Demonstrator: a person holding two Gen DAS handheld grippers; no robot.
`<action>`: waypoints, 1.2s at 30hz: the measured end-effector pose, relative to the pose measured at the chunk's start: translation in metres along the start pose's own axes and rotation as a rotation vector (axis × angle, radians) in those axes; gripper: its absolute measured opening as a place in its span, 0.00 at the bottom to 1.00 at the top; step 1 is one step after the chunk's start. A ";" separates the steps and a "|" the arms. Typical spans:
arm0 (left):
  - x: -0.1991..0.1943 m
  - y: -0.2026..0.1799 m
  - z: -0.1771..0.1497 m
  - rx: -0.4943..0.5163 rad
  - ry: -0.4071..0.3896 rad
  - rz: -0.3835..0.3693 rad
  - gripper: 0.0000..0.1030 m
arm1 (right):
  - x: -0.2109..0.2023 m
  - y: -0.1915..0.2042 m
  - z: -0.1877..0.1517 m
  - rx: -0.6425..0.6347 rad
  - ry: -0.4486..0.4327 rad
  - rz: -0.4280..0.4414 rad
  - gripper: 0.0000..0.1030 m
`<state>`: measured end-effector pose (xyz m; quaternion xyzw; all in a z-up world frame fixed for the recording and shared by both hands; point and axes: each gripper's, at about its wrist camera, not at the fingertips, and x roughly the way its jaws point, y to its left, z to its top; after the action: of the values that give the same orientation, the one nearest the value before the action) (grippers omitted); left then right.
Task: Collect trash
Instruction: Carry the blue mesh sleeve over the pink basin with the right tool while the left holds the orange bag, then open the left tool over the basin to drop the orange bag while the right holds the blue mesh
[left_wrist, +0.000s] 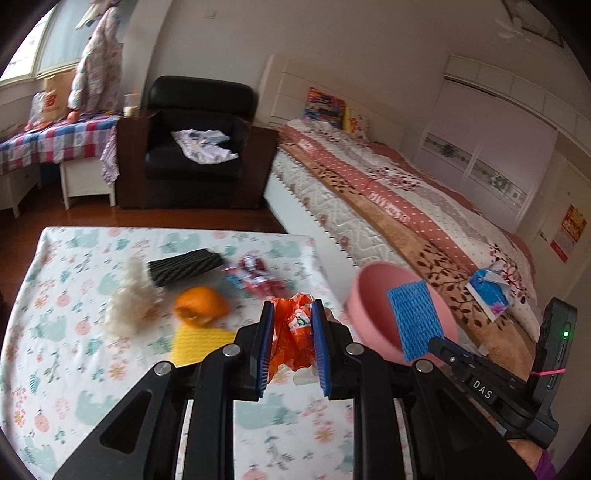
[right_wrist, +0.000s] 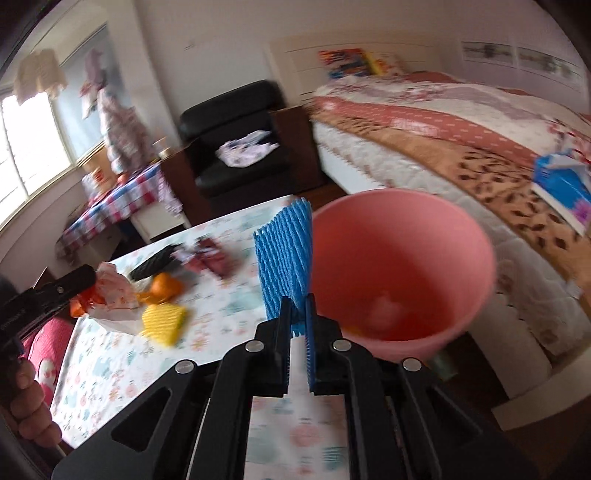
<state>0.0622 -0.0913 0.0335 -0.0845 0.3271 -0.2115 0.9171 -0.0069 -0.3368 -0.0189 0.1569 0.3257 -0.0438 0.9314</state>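
Left wrist view: close above the tabletop, facing the armchair and bed | Right wrist view: close over the pink bucket, tilted, facing likewise | Shared: tabletop litter, bucket, armchair, bed.

The left gripper is pinching a crumpled orange wrapper between its blue pads, above the table with its animal-print cloth. Relative to that wrapper, an orange peel is lying just to the left, a yellow foam net is sitting left and nearer the camera, a white fluffy wad is lying farther left, and a black ribbed piece and a red-and-white wrapper are lying beyond. To the right, a pink bin is tilting toward the camera, and the right gripper is holding a blue foam net against its mouth.
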 end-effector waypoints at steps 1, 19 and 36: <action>0.004 -0.010 0.002 0.011 -0.002 -0.016 0.19 | -0.001 -0.006 -0.001 0.008 -0.006 -0.008 0.07; 0.089 -0.131 -0.001 0.151 0.073 -0.142 0.19 | 0.002 -0.071 0.004 0.099 -0.026 -0.092 0.07; 0.109 -0.136 -0.007 0.170 0.084 -0.146 0.44 | 0.015 -0.084 0.007 0.121 -0.012 -0.081 0.07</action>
<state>0.0881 -0.2617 0.0066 -0.0210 0.3390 -0.3080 0.8887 -0.0065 -0.4178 -0.0451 0.1992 0.3231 -0.1020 0.9195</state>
